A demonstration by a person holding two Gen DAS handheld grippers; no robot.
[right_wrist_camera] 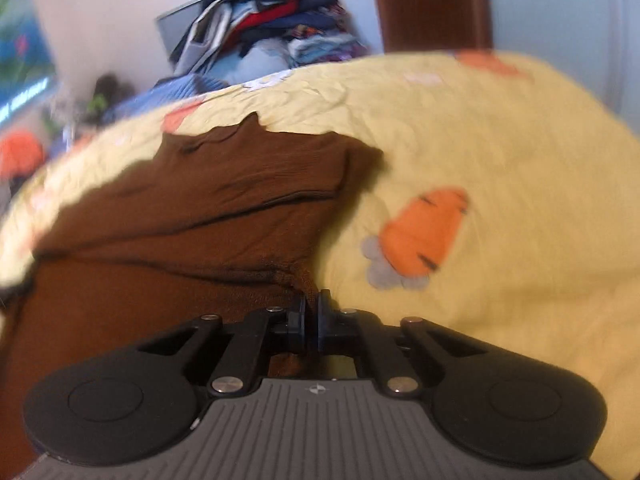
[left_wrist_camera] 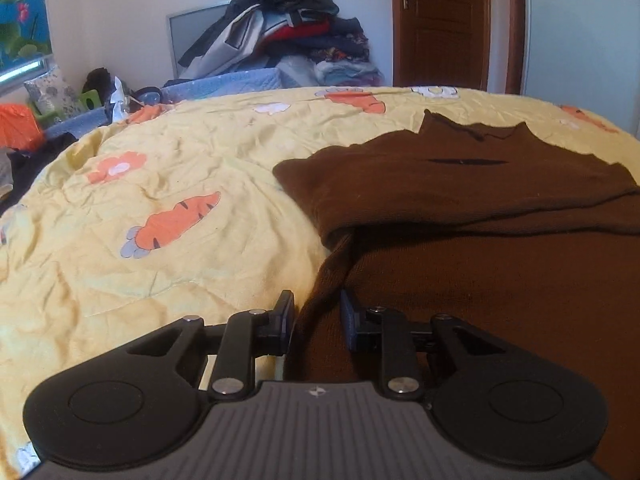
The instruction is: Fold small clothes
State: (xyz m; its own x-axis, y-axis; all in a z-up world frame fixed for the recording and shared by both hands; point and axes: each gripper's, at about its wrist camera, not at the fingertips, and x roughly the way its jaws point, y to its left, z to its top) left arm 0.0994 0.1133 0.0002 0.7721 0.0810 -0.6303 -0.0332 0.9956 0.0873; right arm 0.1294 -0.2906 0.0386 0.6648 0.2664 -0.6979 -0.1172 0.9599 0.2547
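A brown sweater [left_wrist_camera: 460,208] lies flat on a yellow bedspread with carrot prints [left_wrist_camera: 160,160], its collar toward the far side and a sleeve folded across the chest. My left gripper [left_wrist_camera: 317,312] sits at the garment's near left edge, jaws narrow and shut on bunched brown cloth that fills the gap. In the blurred right wrist view the sweater [right_wrist_camera: 200,208] spreads to the left over the bedspread [right_wrist_camera: 500,140]. My right gripper [right_wrist_camera: 313,312] is shut at the sweater's near right corner, with a thin bit of brown cloth pinched between its pads.
A tall pile of mixed clothes [left_wrist_camera: 288,28] is heaped behind the bed against the wall. A brown door [left_wrist_camera: 440,20] stands at the back right. Blue bedding [left_wrist_camera: 224,80] and clutter [left_wrist_camera: 16,128] lie off the far left edge. Bare bedspread stretches left of the sweater.
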